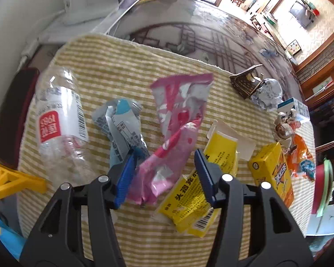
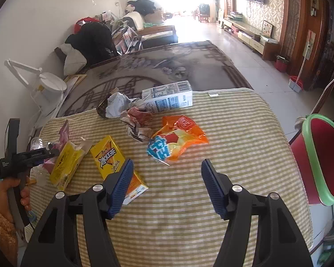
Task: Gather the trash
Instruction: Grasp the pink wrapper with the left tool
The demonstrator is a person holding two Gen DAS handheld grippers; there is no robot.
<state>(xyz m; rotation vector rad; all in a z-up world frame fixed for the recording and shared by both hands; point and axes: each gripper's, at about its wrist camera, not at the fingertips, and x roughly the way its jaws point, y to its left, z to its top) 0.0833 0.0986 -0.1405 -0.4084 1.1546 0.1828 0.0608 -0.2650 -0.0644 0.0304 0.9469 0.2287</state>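
Observation:
Trash lies on a yellow striped cloth (image 1: 113,66). In the left wrist view, my left gripper (image 1: 165,155) is open with its jaws on either side of a pink wrapper (image 1: 176,120). A clear plastic bottle (image 1: 60,120), a grey-blue wrapper (image 1: 122,124) and a yellow packet (image 1: 198,195) lie beside it. In the right wrist view, my right gripper (image 2: 167,166) is open and empty above the cloth (image 2: 233,133). An orange snack bag (image 2: 178,138) lies just ahead of it. A yellow drink carton (image 2: 113,162) lies by its left finger.
A red bin with a green rim (image 2: 322,155) stands off the right edge of the cloth. A white-blue milk carton (image 2: 169,99), crumpled paper (image 2: 138,122) and a brown box (image 1: 245,82) lie at the far side. A white lamp (image 2: 44,84) stands at the left.

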